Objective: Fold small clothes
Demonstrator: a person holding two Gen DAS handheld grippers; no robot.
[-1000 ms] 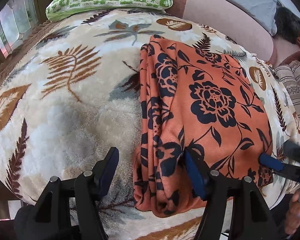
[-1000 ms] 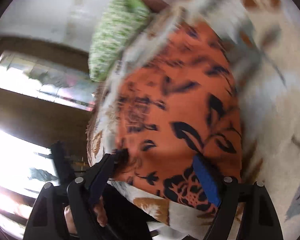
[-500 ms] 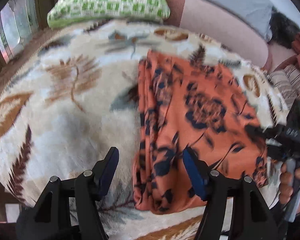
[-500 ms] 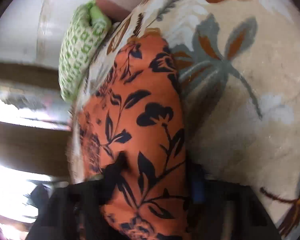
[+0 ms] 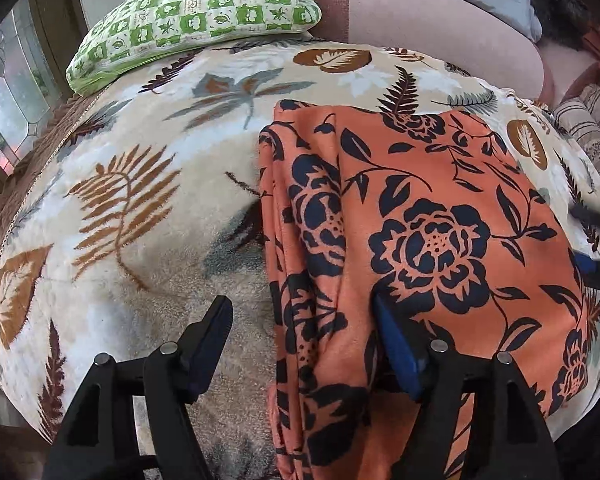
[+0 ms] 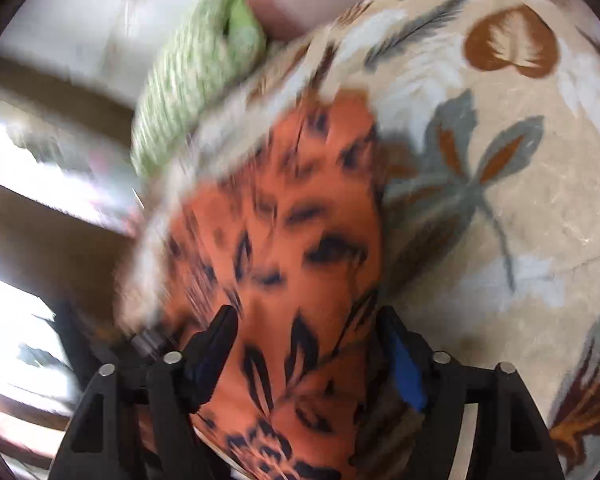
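An orange cloth with dark blue flowers (image 5: 420, 232) lies folded flat on a leaf-print blanket (image 5: 140, 200). My left gripper (image 5: 304, 328) is open over the cloth's near left edge, one finger off the cloth and one on it. In the blurred right wrist view the same cloth (image 6: 292, 240) fills the space between the fingers of my right gripper (image 6: 308, 340), which is open and holds nothing. The right gripper also shows at the right edge of the left wrist view (image 5: 596, 248), beside the cloth's right edge.
A green checked pillow (image 5: 196, 12) lies at the far end of the blanket, in front of a pinkish bolster (image 5: 420, 28). A window (image 5: 8, 92) is on the left. Striped fabric (image 5: 596, 128) lies at the far right.
The right gripper has swung along the cloth's right edge and its view is still blurred. The left gripper has shifted only slightly over the near left edge. The cloth has stayed flat.
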